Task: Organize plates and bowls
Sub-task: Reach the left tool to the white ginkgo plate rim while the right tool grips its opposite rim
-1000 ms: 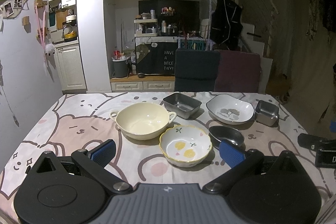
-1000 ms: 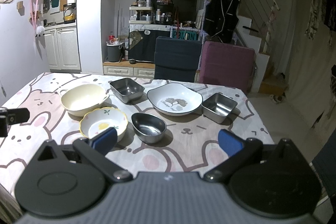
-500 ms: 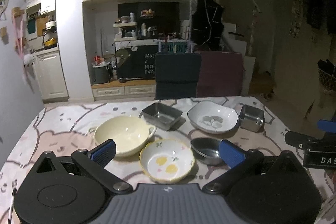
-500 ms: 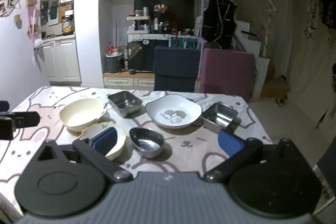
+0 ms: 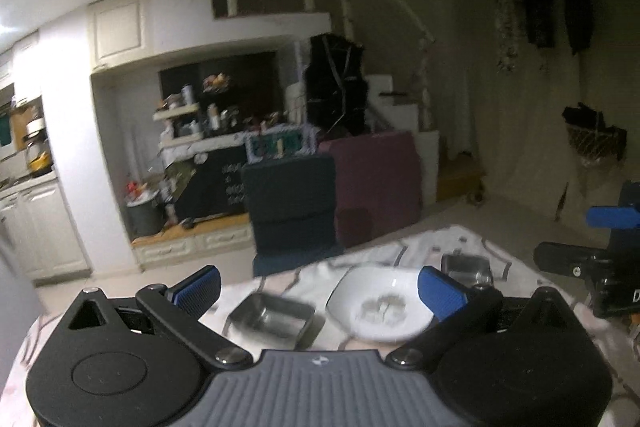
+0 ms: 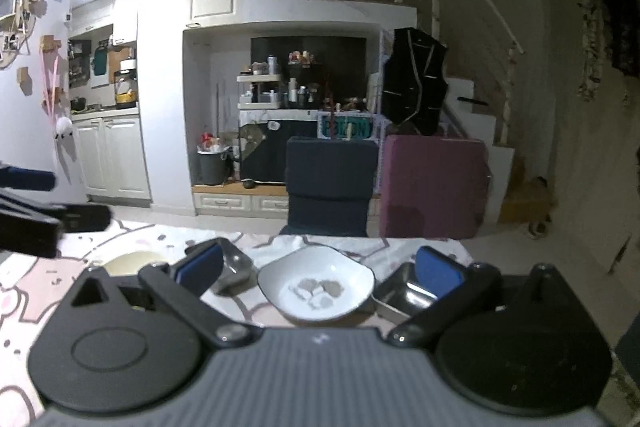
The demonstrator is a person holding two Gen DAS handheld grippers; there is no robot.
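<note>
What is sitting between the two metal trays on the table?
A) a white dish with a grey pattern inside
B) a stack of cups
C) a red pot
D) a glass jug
A. In the right wrist view a white dish with a grey pattern inside sits between one metal tray on its left and another metal tray on its right, all on the table.
</note>
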